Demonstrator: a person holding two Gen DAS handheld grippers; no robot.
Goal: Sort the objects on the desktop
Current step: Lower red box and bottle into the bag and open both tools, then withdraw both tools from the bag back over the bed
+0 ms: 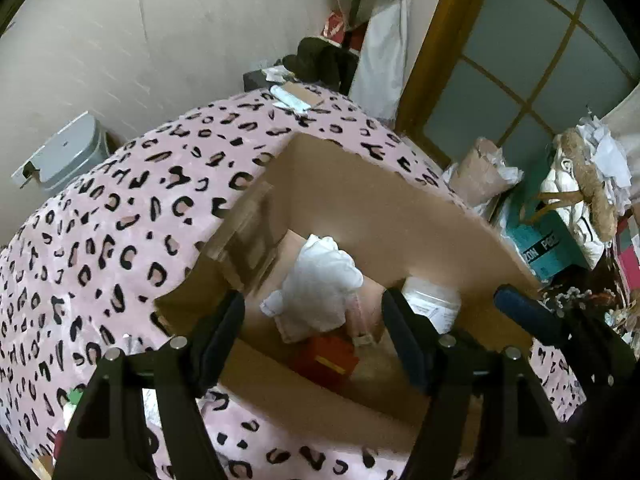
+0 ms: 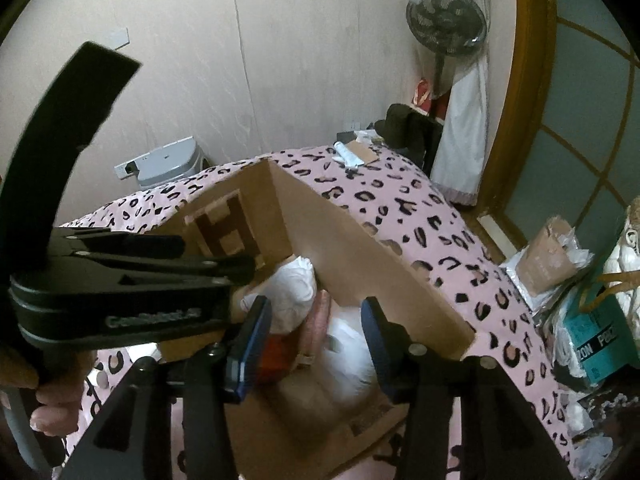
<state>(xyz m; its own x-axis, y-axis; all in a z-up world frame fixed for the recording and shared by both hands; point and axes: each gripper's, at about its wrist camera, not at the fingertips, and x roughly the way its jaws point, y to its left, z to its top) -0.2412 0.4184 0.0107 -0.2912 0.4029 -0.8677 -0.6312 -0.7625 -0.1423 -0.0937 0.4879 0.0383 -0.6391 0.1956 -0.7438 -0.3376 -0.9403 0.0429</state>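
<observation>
While both hang over the cardboard box (image 1: pixel 360 184), left gripper (image 1: pixel 314 312) and right gripper (image 2: pixel 316 320) jaws gape, empty.

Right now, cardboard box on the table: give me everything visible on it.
The cardboard box is plain brown corrugated board, open at the top, with tall upright walls. It sits on a pink leopard-print cloth. One inner wall carries a brown blocky printed pattern. Inside lie a crumpled white cloth, a red packet, something pink under the white cloth and a white plastic bag. Both hand-held grippers hang over the opening with jaws apart, gripping nothing; whether they touch the box cannot be told.
</observation>
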